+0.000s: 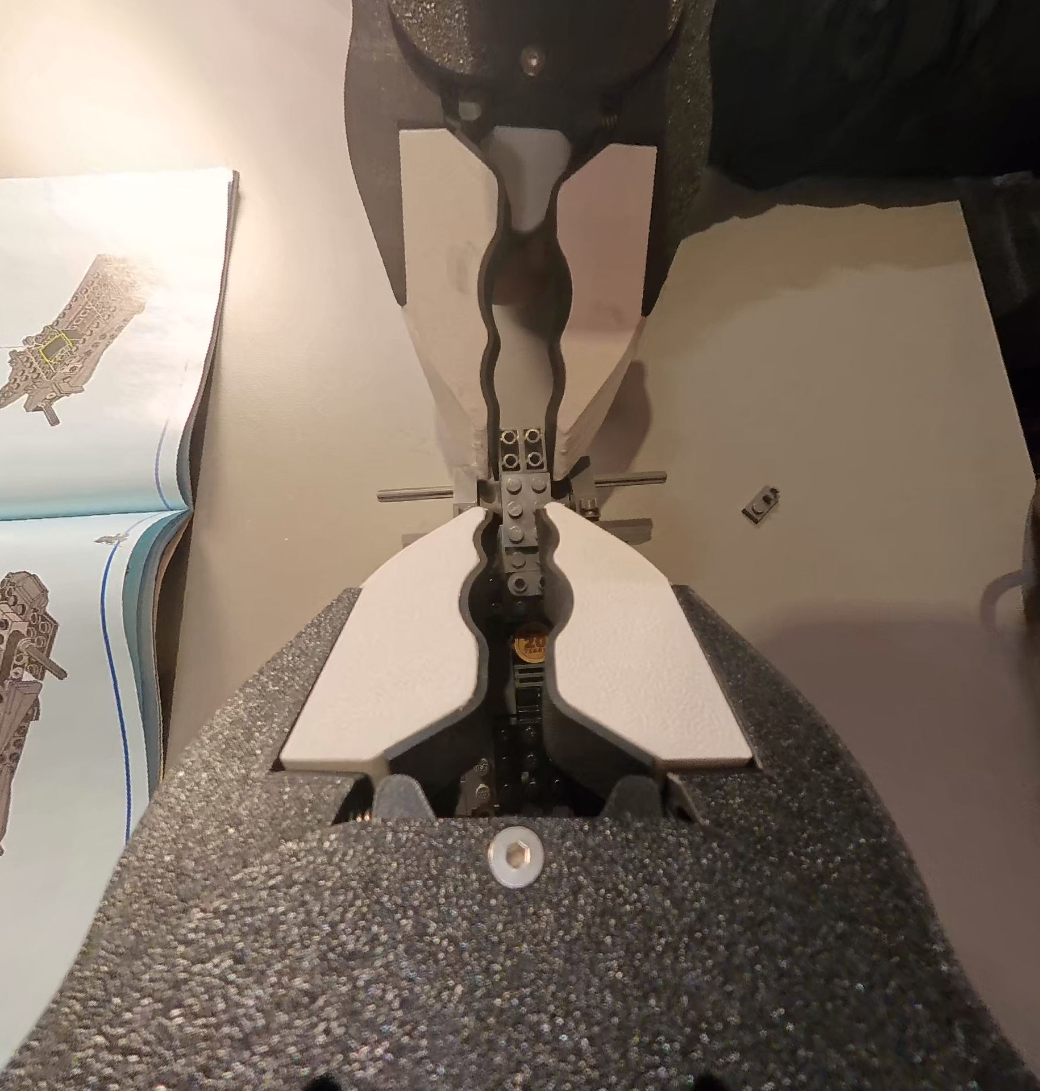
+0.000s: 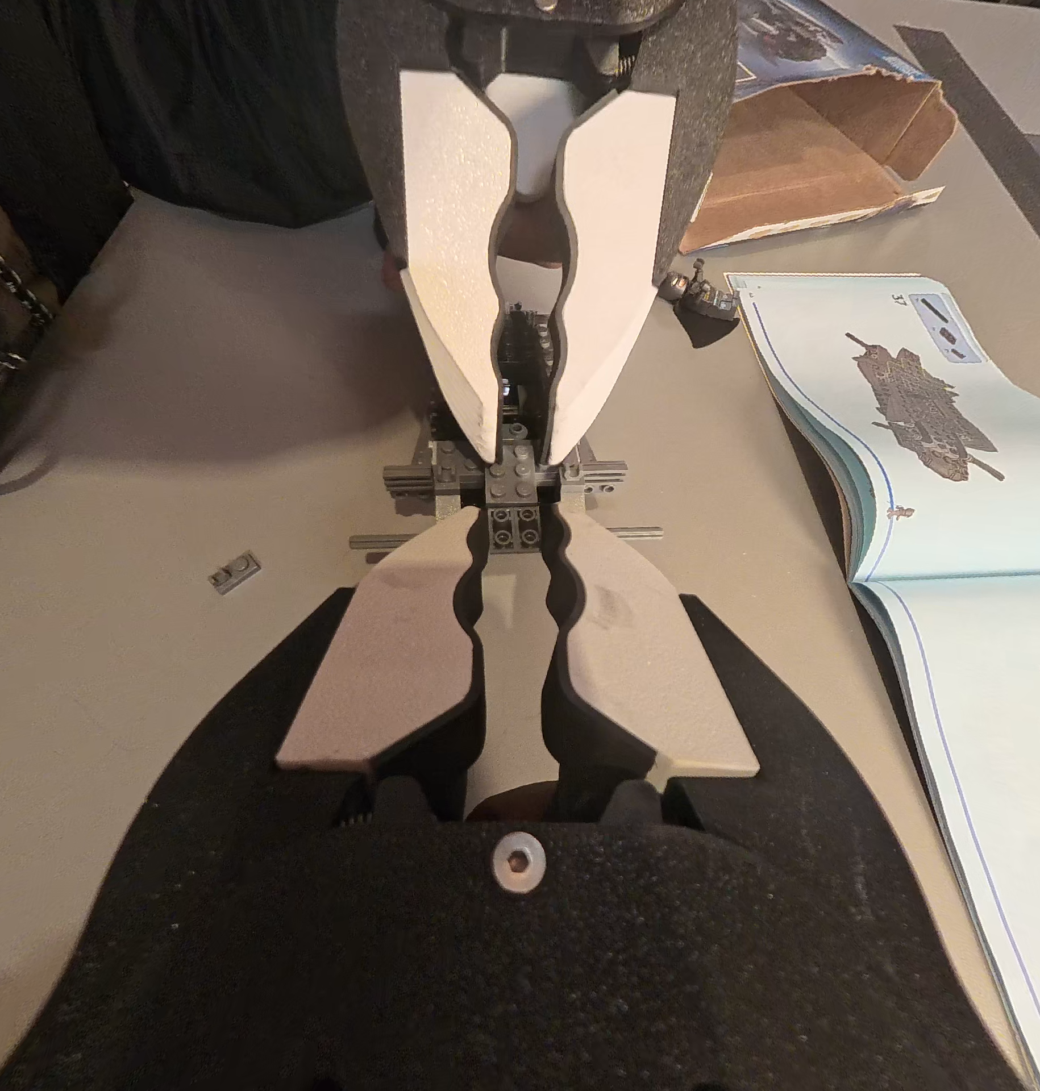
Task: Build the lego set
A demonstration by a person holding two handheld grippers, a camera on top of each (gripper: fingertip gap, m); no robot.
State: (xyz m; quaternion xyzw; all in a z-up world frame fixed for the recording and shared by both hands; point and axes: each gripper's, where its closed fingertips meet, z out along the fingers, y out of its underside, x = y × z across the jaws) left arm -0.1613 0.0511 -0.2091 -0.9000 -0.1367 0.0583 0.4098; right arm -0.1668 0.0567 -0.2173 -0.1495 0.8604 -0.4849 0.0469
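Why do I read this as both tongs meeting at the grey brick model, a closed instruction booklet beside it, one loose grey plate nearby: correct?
One error: the pale-blue paper instruction booklet lies open, as the right wrist view shows. Both tongs, left and right, do meet at the grey brick model, and the small loose grey plate lies nearby.

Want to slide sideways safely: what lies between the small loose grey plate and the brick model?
Bare table between loose plate and brick model; both wrist views show it.
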